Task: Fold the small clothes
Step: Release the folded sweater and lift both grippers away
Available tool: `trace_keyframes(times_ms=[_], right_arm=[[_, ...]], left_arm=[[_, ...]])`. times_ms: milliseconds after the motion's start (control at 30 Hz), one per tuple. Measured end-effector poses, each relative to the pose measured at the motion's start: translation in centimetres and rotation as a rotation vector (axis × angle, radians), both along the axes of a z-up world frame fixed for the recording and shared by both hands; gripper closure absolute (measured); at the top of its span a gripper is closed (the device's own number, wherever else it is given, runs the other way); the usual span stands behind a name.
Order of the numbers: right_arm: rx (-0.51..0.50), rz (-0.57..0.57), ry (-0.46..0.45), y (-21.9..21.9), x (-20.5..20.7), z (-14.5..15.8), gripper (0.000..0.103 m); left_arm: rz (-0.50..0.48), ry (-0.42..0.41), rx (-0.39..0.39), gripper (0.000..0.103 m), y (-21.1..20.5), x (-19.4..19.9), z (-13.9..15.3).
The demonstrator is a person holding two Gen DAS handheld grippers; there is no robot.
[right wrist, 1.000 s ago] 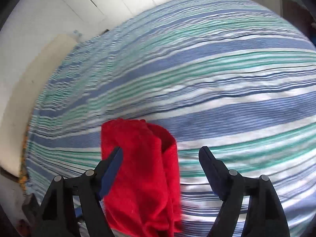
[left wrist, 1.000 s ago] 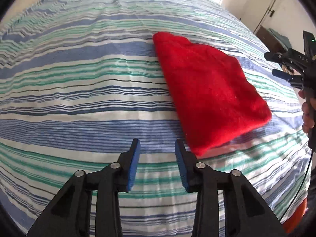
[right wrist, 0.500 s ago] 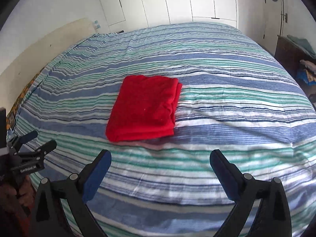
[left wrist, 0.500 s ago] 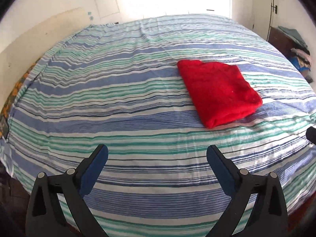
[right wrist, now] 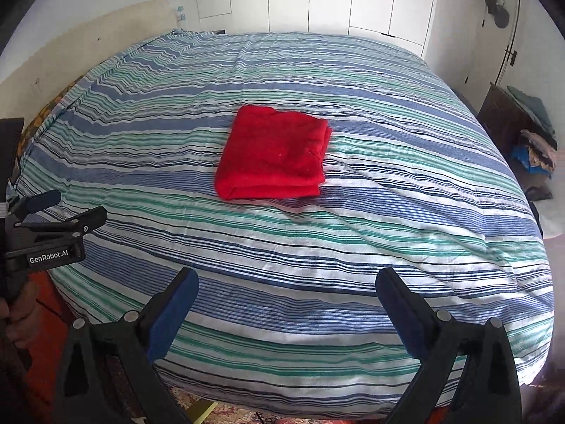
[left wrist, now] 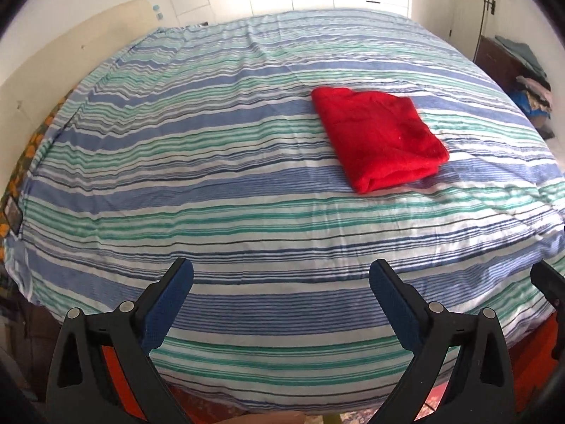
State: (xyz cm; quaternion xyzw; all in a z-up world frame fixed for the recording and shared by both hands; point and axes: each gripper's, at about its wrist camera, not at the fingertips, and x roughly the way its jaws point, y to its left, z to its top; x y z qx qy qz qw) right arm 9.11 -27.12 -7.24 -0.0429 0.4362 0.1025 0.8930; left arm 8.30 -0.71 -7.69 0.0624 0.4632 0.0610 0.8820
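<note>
Folding is looking finished — red cloth point(right wrist: 273, 153) is lying as a neat rectangle mid-bed on the striped sheet point(right wrist: 388, 212); left gripper point(left wrist: 280, 300) and right gripper point(right wrist: 286, 304) are hanging near the bed's edge, jaws spread wide, holding nothing.

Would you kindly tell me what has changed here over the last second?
Both grippers, left and right, pulled back from the red cloth toward the bed's near edge. Their jaws have just been opening and hold nothing. The cloth stayed folded on the striped sheet.
</note>
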Motion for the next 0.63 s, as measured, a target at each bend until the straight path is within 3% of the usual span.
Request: trace_keyframes(times_ms=[633], right_arm=[[-0.030, 0.018, 0.030, 0.8, -0.9, -0.6, 0.003]], left_arm=[[-0.031, 0.036, -0.042, 0.003, 0.0, -1.8, -0.3]])
